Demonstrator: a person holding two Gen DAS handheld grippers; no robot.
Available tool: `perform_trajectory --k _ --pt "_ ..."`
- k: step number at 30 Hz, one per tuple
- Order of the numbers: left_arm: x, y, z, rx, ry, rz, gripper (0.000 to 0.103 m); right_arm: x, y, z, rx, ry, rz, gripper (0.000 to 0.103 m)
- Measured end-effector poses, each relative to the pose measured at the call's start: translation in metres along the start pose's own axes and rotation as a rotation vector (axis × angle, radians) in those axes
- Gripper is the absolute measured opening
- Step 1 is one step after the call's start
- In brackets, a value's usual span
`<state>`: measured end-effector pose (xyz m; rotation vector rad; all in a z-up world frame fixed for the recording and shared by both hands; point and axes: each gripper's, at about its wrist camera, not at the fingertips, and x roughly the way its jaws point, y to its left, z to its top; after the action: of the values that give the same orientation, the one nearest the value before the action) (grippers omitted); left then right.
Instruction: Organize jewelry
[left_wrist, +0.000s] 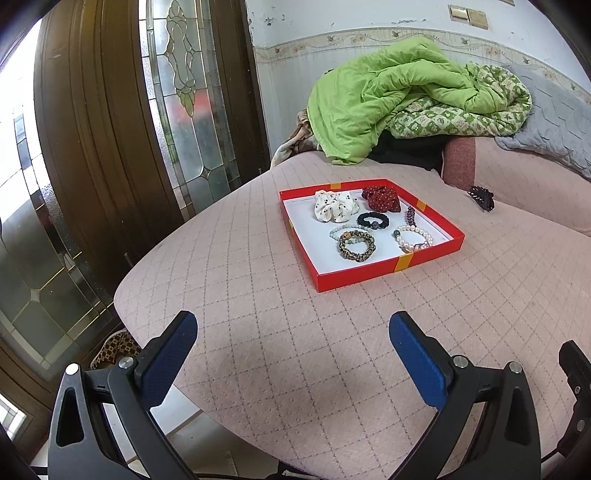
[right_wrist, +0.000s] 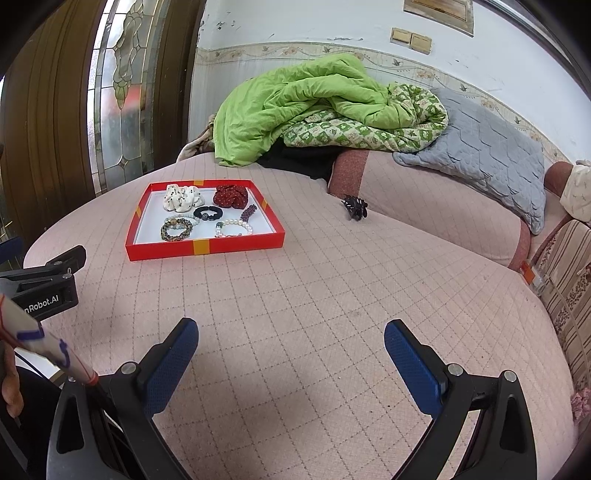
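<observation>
Legible writing is limited to a partial label, "nRobot.AI", on the body of the left gripper (right_wrist: 44, 280) as seen at the left edge of the right wrist view. Both units are released: the left gripper (left_wrist: 293, 332) and the right gripper (right_wrist: 291, 339) each show blue pads spread wide with nothing between them, above the quilted pink cushion (left_wrist: 258, 314). The red tray (left_wrist: 373, 271) lies ahead of both, well apart from the fingertips, with bare cushion between. It holds a white scrunchie (left_wrist: 334, 206), a red scrunchie (left_wrist: 382, 198), a black hair tie (left_wrist: 373, 220), a patterned bracelet (left_wrist: 356, 245) and a pearl bracelet (left_wrist: 413, 238). A black claw clip (right_wrist: 354, 207) lies outside the tray, to its right, beside the raised cushion edge. The cushion's left edge drops off near a wooden door (left_wrist: 92, 129).
</observation>
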<state>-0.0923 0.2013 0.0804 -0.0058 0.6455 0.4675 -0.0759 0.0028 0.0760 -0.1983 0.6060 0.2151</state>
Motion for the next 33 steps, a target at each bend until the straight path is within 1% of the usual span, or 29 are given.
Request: perform_trajectory --k 12,33 --pt "-0.0004 -0.0004 0.0009 0.029 -0.001 0.020 0.103 0.0001 0.0010 0.0003 -0.003 0.001 -0.002 0.102" --pt "-0.0001 0.0017 0.0018 0.023 -0.002 0.016 0.103 0.0007 -0.0004 -0.0026 -0.018 -0.003 -0.006 0.102"
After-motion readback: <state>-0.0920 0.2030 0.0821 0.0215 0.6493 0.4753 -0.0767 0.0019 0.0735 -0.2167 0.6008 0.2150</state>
